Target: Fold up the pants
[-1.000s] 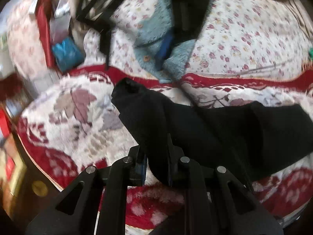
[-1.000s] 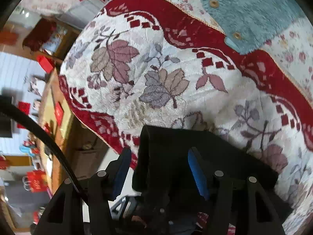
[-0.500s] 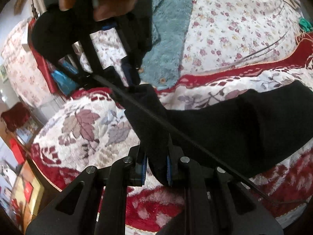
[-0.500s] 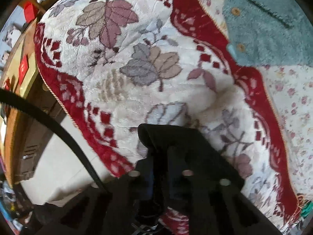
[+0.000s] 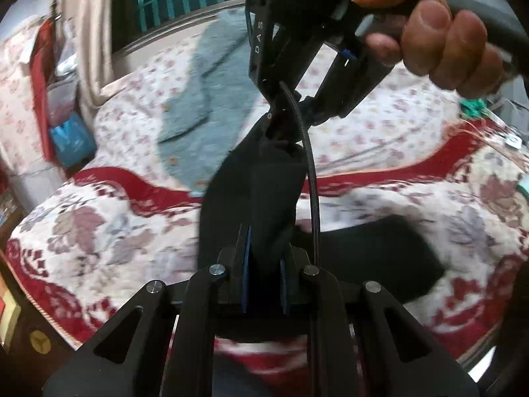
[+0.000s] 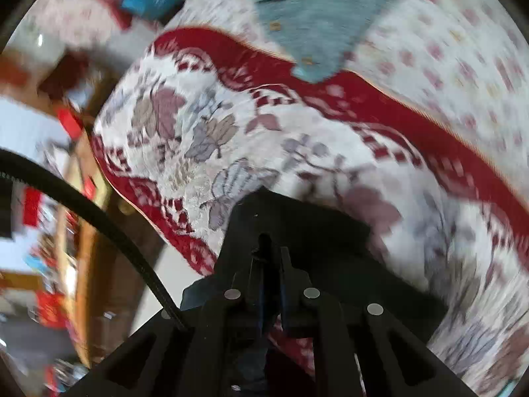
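Black fabric pants (image 5: pixel 254 198) are gripped at two points above a bed covered by a red-and-cream leaf-patterned blanket (image 5: pixel 99 231). In the left wrist view, the left claw (image 5: pixel 264 264) is clenched on a bunched fold of the pants, its blue-lined pads pressed against the cloth on both sides. From there the dark cloth is stretched upward and farther away to the right claw (image 5: pixel 281 122), which is seen from outside and is held by a person's hand (image 5: pixel 439 33) at the upper right. Another part of the pants is seen lying on the blanket at the near right. In the right wrist view, the right claw (image 6: pixel 271 278) has just been closing and is clamped on the black cloth. A teal fleece garment (image 6: pixel 310 16) is spread on the floral sheet (image 6: pixel 446 49) at the far side. Both views are blurred.
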A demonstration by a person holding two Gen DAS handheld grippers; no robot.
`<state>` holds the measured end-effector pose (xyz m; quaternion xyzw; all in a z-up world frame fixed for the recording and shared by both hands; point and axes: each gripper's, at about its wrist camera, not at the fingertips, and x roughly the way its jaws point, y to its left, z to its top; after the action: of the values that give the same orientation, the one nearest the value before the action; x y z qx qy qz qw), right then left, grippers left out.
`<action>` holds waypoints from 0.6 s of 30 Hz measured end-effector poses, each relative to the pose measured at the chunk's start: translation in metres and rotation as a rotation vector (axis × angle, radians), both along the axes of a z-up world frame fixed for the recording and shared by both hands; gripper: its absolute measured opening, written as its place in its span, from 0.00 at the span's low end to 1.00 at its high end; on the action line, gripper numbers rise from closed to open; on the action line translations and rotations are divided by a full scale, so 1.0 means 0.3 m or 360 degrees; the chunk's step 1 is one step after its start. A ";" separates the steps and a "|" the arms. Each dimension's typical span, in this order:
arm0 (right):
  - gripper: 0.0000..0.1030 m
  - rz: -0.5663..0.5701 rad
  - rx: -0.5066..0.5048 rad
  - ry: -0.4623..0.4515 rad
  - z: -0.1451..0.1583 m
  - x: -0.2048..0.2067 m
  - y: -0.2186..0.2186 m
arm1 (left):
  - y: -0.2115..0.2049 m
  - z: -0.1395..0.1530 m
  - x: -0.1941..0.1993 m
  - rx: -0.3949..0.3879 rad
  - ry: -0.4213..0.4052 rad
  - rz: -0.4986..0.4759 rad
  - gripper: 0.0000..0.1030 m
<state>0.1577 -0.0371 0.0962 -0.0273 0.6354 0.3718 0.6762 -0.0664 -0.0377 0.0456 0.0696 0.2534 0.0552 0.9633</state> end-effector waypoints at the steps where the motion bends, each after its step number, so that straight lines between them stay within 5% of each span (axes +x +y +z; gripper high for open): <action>1: 0.06 -0.0033 0.0046 0.0013 -0.012 0.005 -0.070 | -0.046 -0.004 0.006 0.0013 0.0008 -0.0026 0.13; 9: 0.06 -0.0280 0.0292 0.0184 -0.199 0.054 -0.527 | -0.351 -0.094 0.079 0.0156 0.0169 -0.0197 0.13; 18: 0.06 -0.0358 0.0335 0.0238 -0.411 0.087 -0.665 | -0.447 -0.237 0.126 0.0302 0.0340 -0.0258 0.13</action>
<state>0.1838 -0.2367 -0.0271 0.1426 0.6405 0.3591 0.6637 -0.0286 -0.1717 -0.0255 0.1860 0.3417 -0.0067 0.9212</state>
